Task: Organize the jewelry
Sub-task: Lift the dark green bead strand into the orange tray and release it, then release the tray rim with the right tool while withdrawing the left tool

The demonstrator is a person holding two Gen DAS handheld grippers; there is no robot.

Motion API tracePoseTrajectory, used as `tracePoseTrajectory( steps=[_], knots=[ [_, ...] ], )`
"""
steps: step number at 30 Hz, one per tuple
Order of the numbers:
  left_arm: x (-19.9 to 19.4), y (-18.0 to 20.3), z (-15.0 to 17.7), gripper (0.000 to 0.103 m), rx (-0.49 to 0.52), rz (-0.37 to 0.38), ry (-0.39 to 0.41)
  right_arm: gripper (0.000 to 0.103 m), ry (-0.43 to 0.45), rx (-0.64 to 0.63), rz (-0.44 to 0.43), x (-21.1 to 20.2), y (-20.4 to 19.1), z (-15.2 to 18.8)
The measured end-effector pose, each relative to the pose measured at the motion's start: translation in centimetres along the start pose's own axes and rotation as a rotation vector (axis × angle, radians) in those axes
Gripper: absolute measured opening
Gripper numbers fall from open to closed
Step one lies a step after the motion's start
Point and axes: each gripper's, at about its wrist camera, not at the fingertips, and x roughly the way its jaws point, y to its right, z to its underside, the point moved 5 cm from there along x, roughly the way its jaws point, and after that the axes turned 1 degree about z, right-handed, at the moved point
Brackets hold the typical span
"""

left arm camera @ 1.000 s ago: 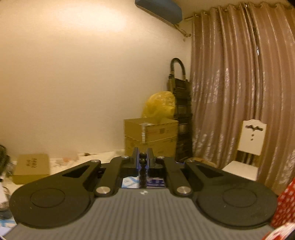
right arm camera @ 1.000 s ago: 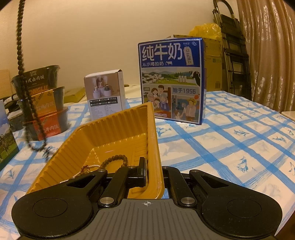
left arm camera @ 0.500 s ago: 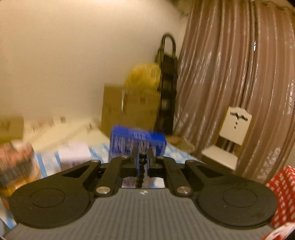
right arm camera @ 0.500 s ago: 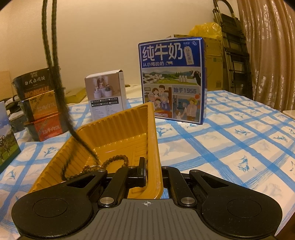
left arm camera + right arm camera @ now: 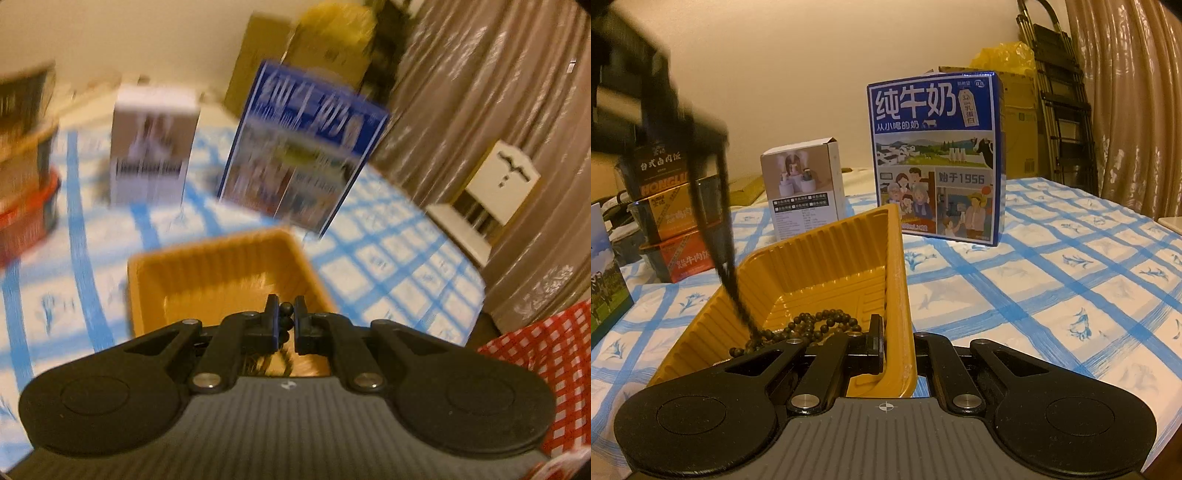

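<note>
Checked cloth (image 5: 1052, 280): beads (image 5: 812, 325) in tray (image 5: 827, 251)

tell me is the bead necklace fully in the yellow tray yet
Partly. Its lower loops lie on the yellow tray floor, while the bead necklace strand rises to the left gripper.

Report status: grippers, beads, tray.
Left hand-held gripper shut on bead strand, lower end coiled in yellow tray. Right hand-held gripper clamps tray wall. Nothing obstructing.
</note>
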Motion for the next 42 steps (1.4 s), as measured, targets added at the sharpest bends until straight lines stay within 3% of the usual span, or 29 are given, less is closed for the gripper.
tracePoseTrajectory(
  steps=[5,9,12,16,20,26,42],
  knots=[
    [2.0,0.0,1.2,0.006,-0.016,0.019,-0.053,0.005,-0.001,0.002,0.000,0.0,0.1,0.1],
    [1.1,1.8,0.0,0.006,0.008,0.087,0.011,0.005,-0.001,0.001,-0.001,0.1,0.1,0.1],
    [1.7,1.8,0.2,0.006,0.029,0.065,0.003,0.005,-0.001,-0.001,0.000,0.1,0.0,0.1],
    [4.4,0.6,2.5,0.007,0.028,0.012,-0.094,0.005,-0.001,-0.001,0.000,0.1,0.0,0.1],
    [5.8,-1.0,4.7,0.021,-0.006,-0.022,-0.143,0.005,-0.003,0.000,-0.001,0.1,0.1,0.1],
    [4.9,-2.4,5.2,0.028,0.019,-0.083,-0.111,0.005,-0.008,0.003,0.000,0.3,0.2,0.3],
    [-1.9,-7.5,6.4,0.030,-0.032,-0.214,0.028,0.005,-0.030,-0.010,0.011,1.5,-0.4,0.4]
  ],
)
